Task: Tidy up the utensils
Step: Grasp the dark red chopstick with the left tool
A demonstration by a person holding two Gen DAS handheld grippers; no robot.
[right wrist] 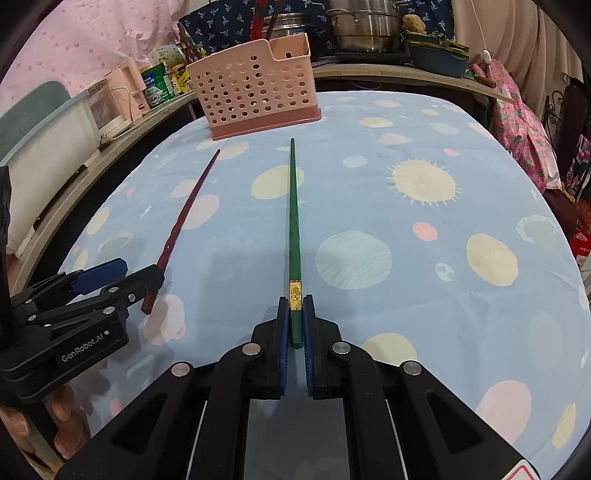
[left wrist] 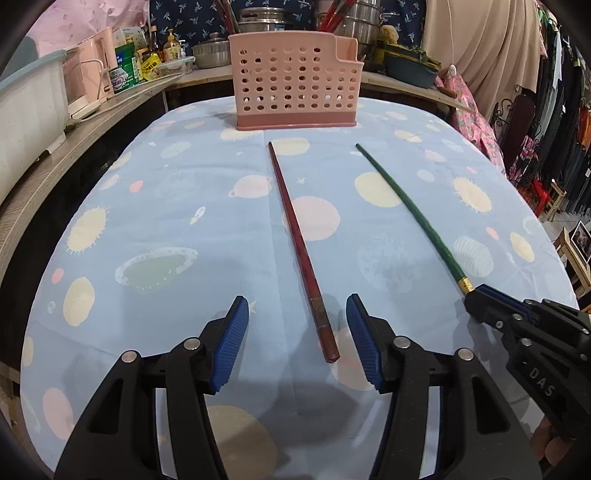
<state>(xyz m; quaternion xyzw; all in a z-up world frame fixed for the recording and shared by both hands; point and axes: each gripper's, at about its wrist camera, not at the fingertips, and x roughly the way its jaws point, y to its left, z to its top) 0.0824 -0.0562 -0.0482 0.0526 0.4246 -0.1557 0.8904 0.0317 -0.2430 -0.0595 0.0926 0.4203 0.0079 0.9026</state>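
A red chopstick (left wrist: 299,240) lies on the blue planet-print tablecloth (left wrist: 166,221), its thick end between the open fingers of my left gripper (left wrist: 297,306), not touched. A green chopstick (right wrist: 294,229) with a gold band lies to its right. My right gripper (right wrist: 295,314) is shut on the green chopstick's thick end. A pink perforated utensil holder (left wrist: 295,81) stands upright at the far edge. In the right wrist view the red chopstick (right wrist: 184,218), the holder (right wrist: 258,88) and my left gripper (right wrist: 122,275) show at left. In the left wrist view the green chopstick (left wrist: 406,206) meets my right gripper (left wrist: 476,295).
A shelf (left wrist: 92,122) runs along the left and back with a white tub (left wrist: 29,118), bottles and packets (left wrist: 129,66) and steel pots (left wrist: 258,18). Clothes (left wrist: 554,110) hang at the right. The tablecloth (right wrist: 424,221) stretches to the right of the green chopstick.
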